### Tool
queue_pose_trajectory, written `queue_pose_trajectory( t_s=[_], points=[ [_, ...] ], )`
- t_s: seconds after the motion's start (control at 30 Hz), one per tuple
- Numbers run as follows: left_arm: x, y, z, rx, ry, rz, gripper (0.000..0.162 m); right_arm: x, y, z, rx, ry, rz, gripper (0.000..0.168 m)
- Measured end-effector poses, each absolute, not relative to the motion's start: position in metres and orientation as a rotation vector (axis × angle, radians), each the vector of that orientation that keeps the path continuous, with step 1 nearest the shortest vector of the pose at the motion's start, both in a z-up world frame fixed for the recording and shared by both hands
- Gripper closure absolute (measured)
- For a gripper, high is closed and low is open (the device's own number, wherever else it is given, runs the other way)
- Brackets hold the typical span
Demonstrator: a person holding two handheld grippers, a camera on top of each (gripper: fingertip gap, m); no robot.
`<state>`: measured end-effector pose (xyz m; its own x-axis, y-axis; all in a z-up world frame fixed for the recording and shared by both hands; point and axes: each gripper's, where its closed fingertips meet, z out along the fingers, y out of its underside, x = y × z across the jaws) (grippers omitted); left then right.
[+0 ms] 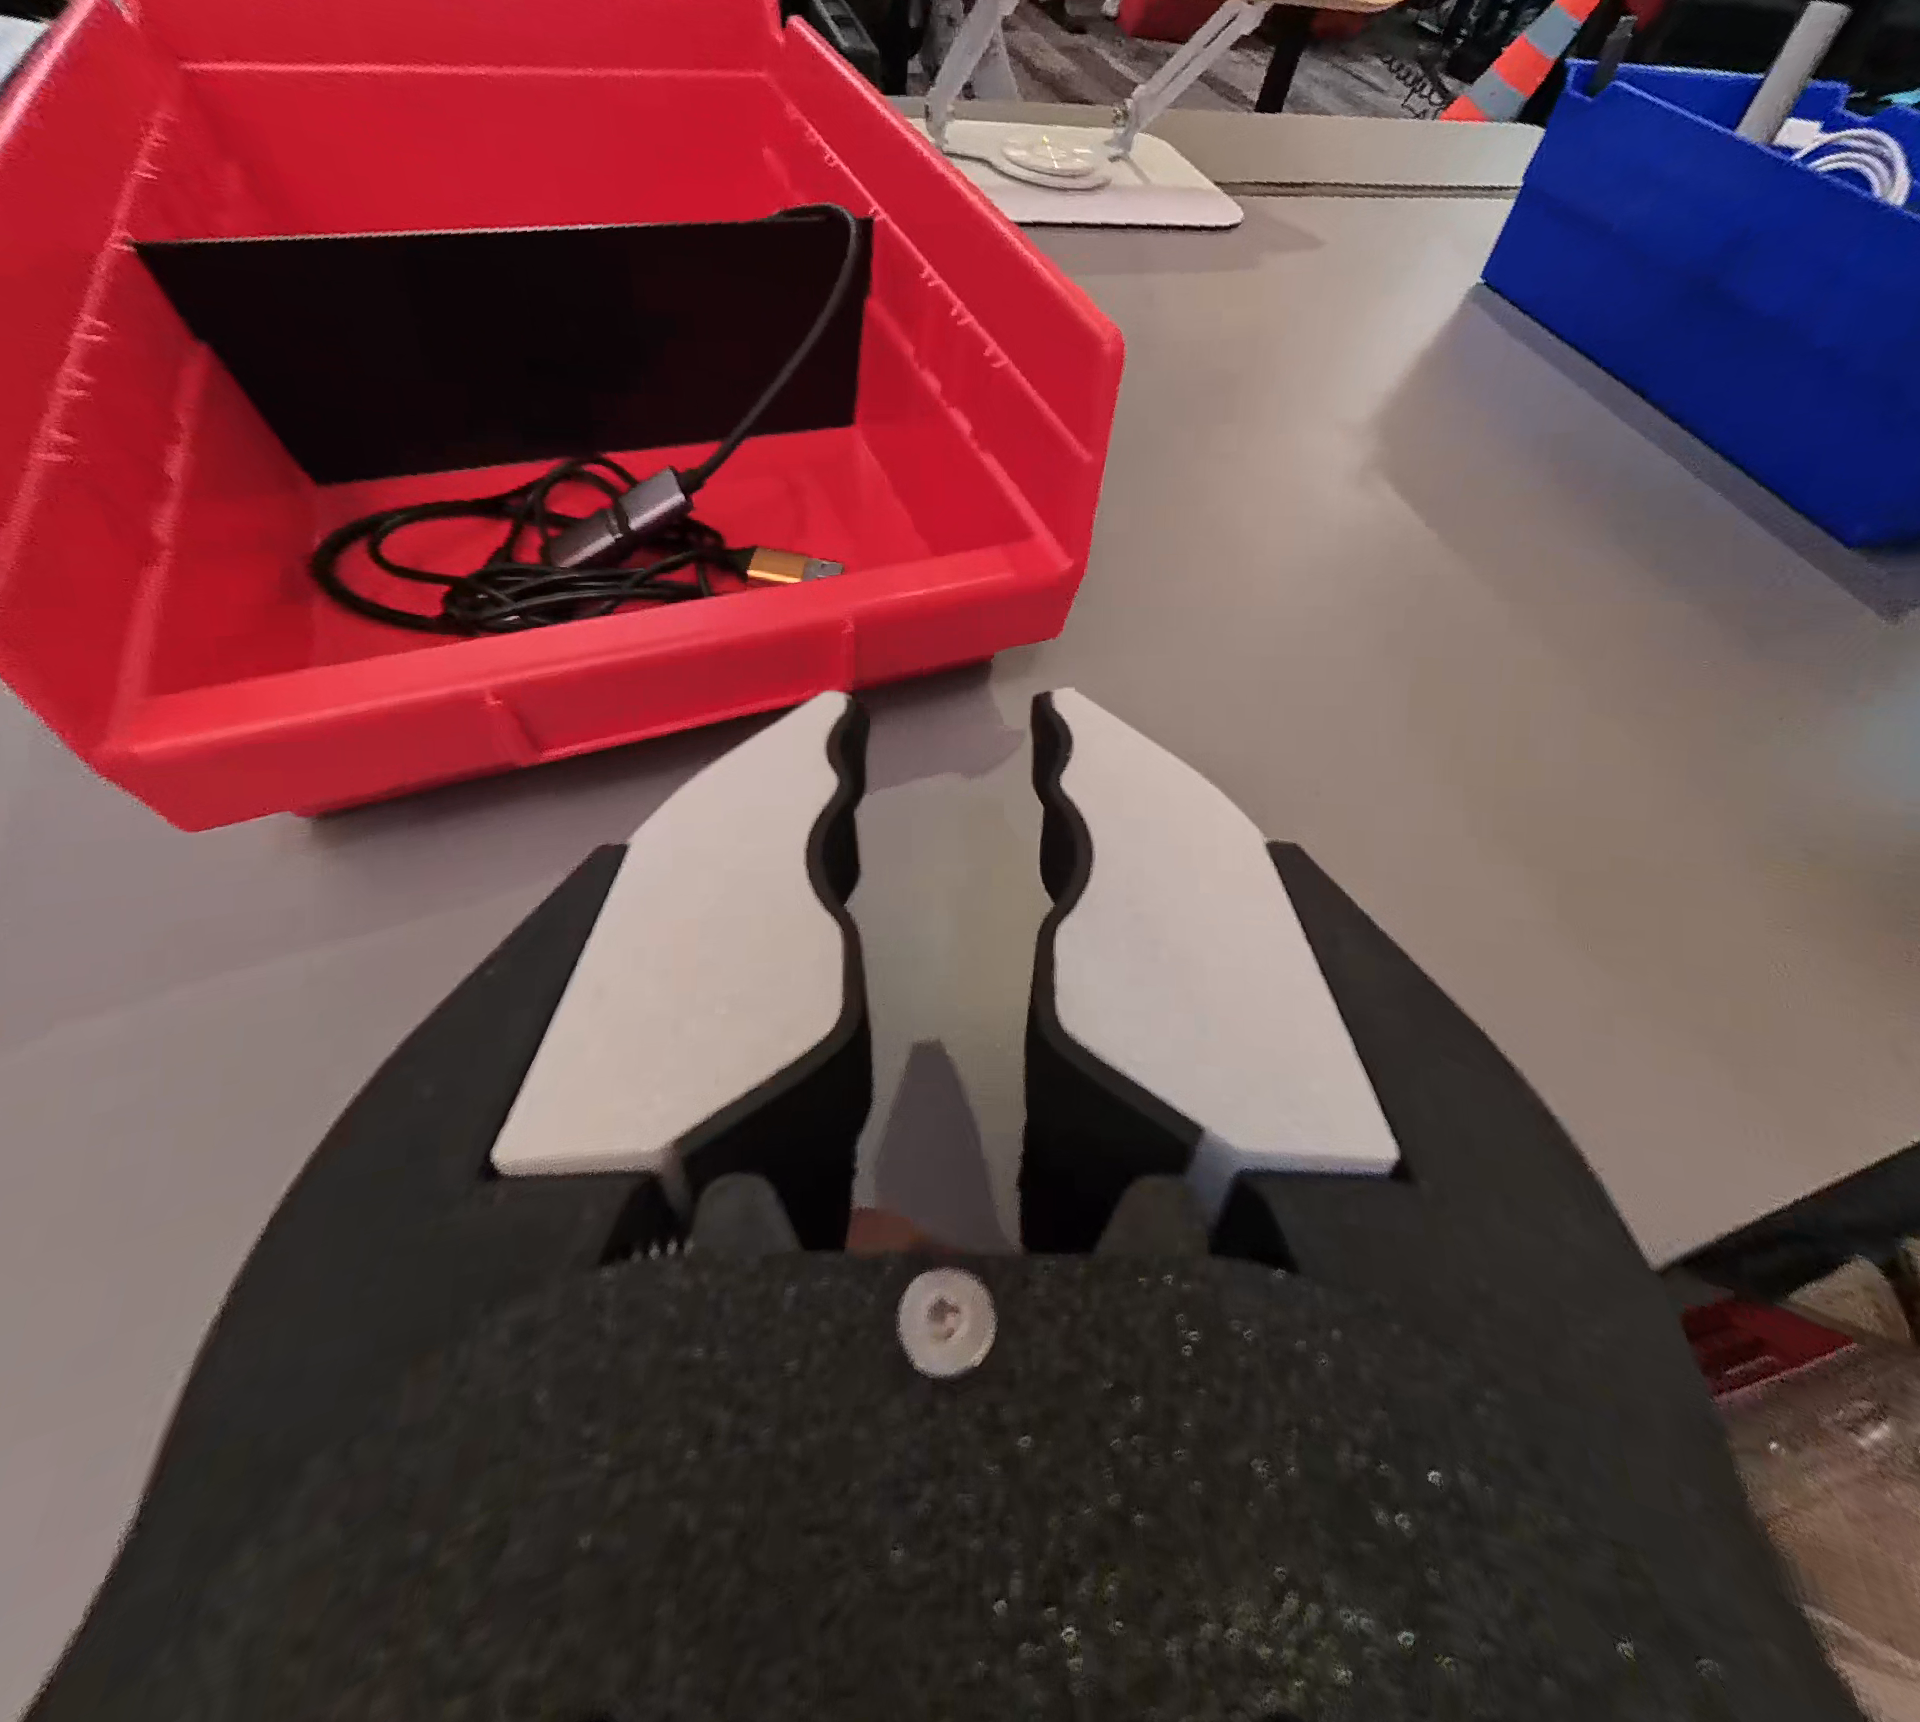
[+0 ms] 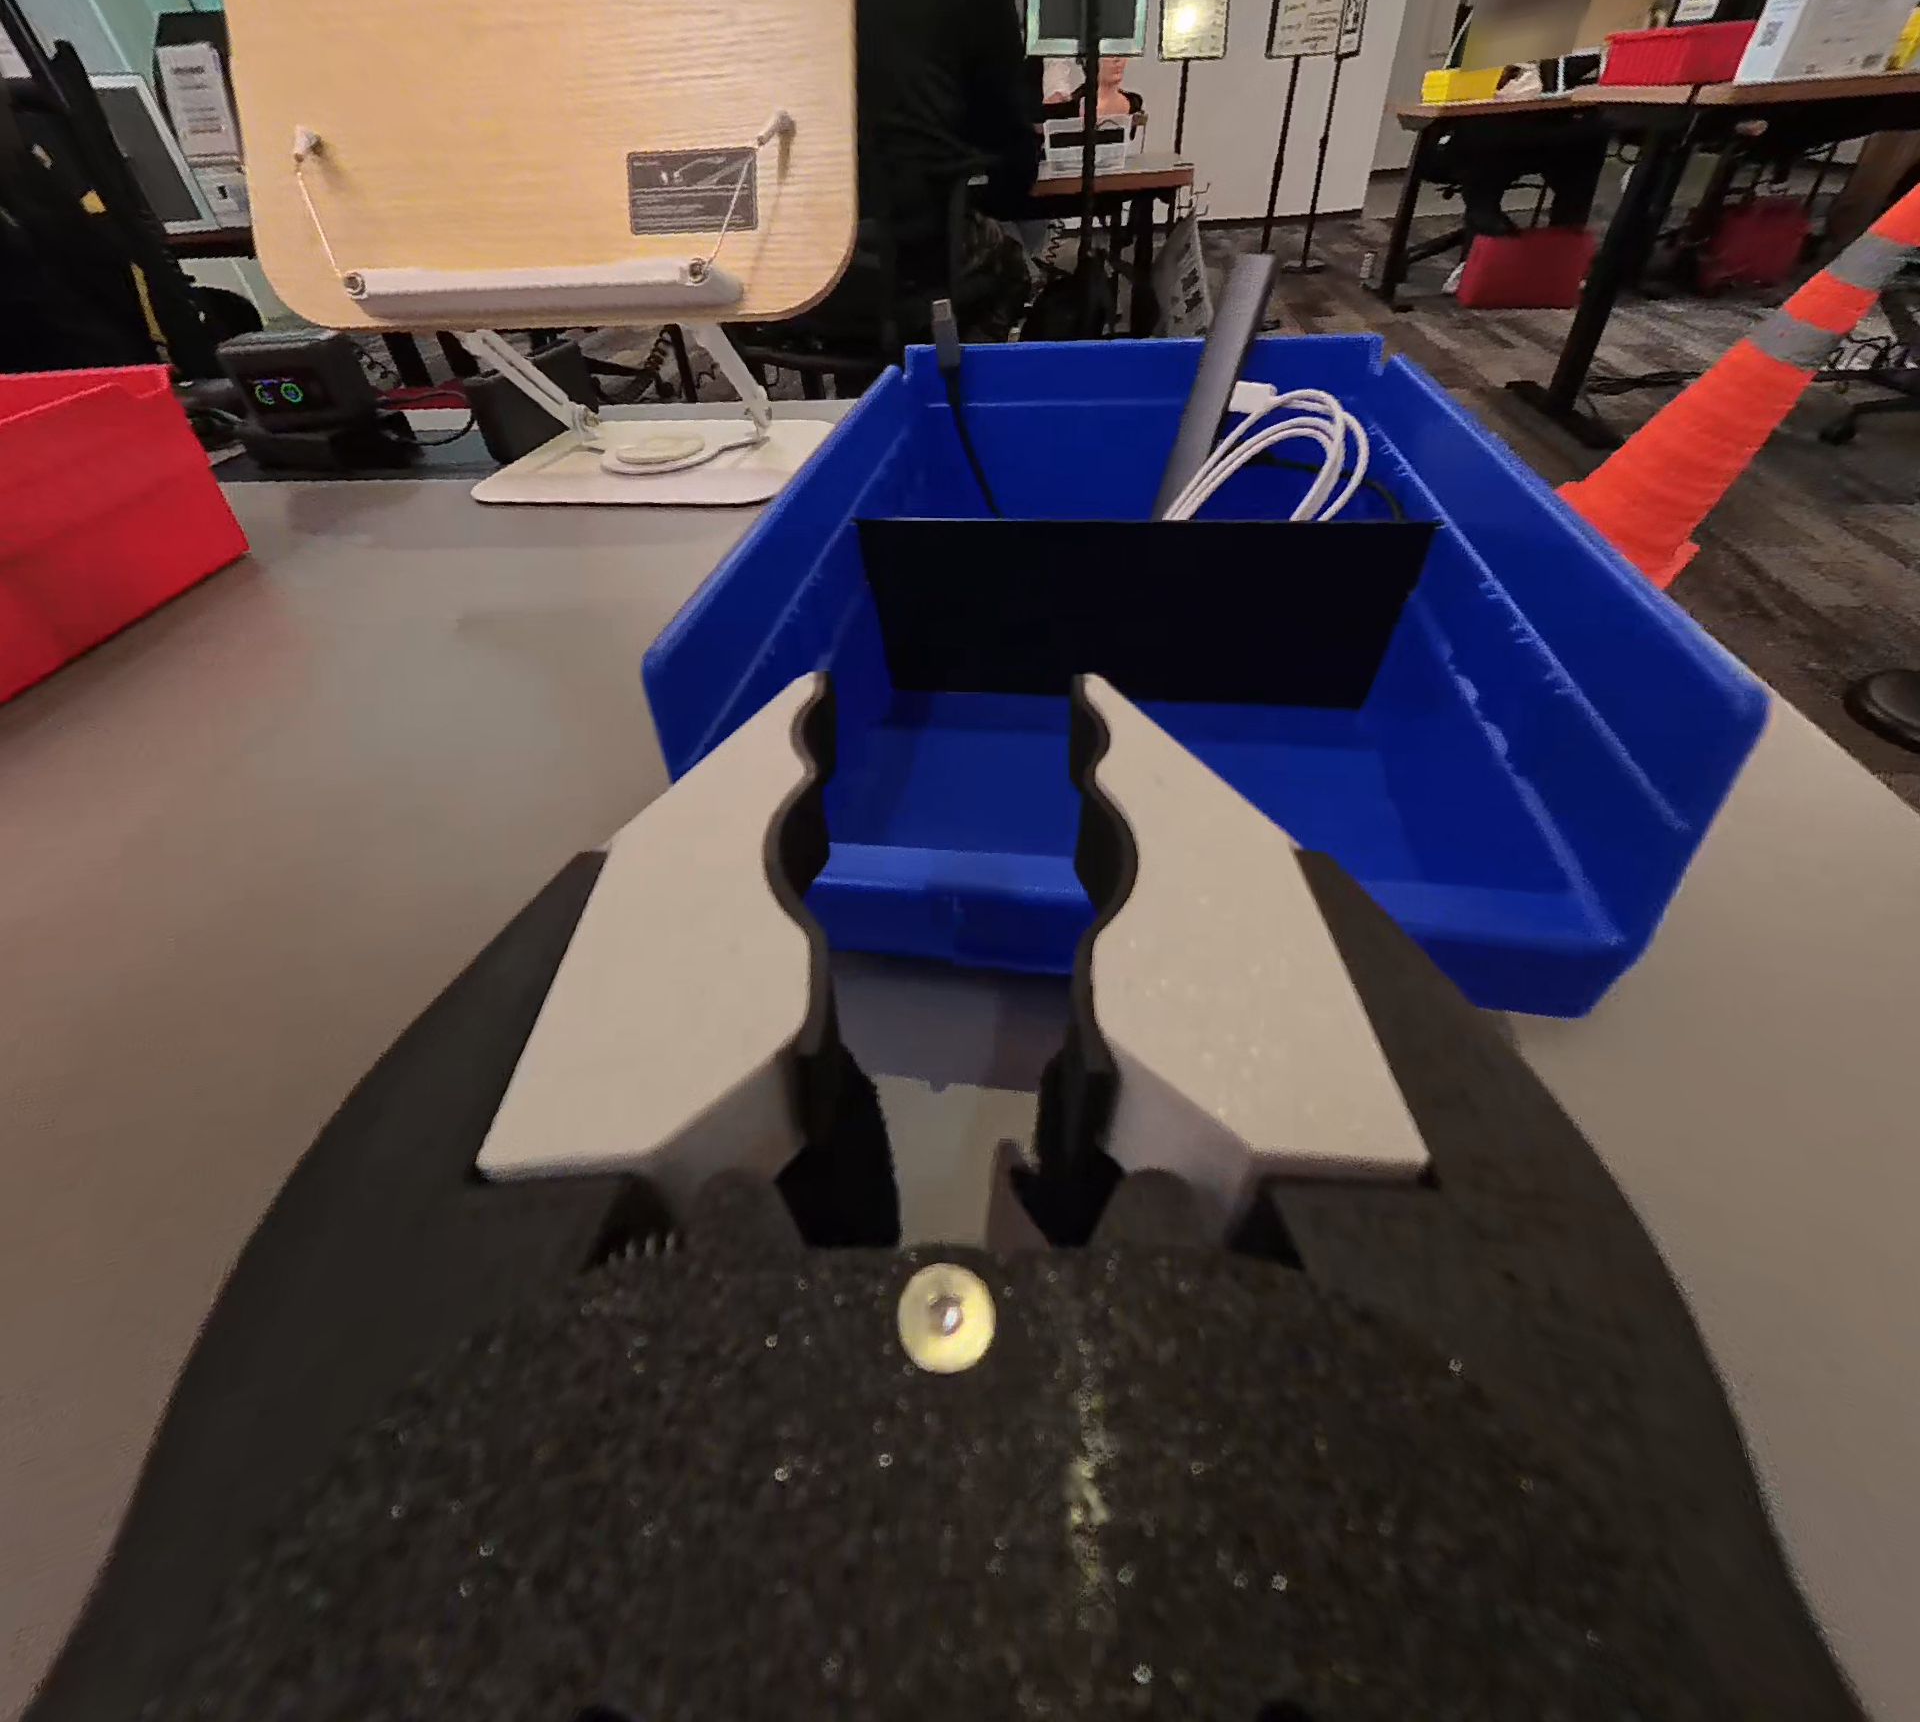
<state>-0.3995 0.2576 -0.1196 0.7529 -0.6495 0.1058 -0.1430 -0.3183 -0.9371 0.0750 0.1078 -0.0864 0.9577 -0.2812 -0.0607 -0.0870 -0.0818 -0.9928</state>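
My left gripper is open and empty, just above the grey table, close to the front right corner of a red bin. The bin's front compartment holds a coiled black cable with grey connectors and an orange plug; a black divider crosses it. My right gripper is open and empty, in front of a blue bin. Its front compartment is bare. Behind its black divider lie a white cable, a dark cable and a grey stick.
A wooden board on a white folding stand stands at the table's back, between the bins. The blue bin shows at the right of the left wrist view, the red bin at the left of the right. An orange cone stands beyond the table. About 50 cm separates my left fingertips from my right. The grey stick is about 25 cm from my right fingertips. Seen from the left wrist view as well.
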Motion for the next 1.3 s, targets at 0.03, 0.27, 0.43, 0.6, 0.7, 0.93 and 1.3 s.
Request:
queue_pose_trajectory(
  t_s=[0.03, 0.27, 0.43, 0.6, 0.7, 0.93, 1.3],
  points=[
    [-0.401, 0.259, -0.122, -1.859, 0.619, -0.565, 0.131, 0.072, 0.109, -0.086, -1.655, 0.269, -0.172, 0.126],
    [-0.386, 0.263, -0.132, -1.900, 0.680, -0.586, 0.125, 0.060, 0.114, -0.093, -1.688, 0.228, -0.142, 0.129],
    [-0.366, 0.265, -0.113, -1.866, 0.787, -0.650, 0.125, 0.064, 0.111, -0.093, -1.673, 0.265, -0.089, 0.130],
    [-0.360, 0.319, -0.081, -1.971, 0.964, -0.581, 0.124, 0.065, 0.111, -0.099, -1.678, 0.314, 0.007, 0.131],
    [-0.347, 0.356, -0.095, -2.059, 1.134, -0.475, 0.116, 0.062, 0.110, -0.100, -1.680, 0.329, 0.060, 0.131],
    [-0.322, 0.408, -0.144, -2.146, 1.299, -0.268, 0.158, 0.059, 0.106, -0.100, -1.686, 0.326, 0.072, 0.131],
    [-0.331, 0.380, 0.015, -1.590, 1.219, -0.222, 0.159, 0.025, 0.110, -0.085, -1.661, 0.175, 0.186, 0.134]
  ],
)
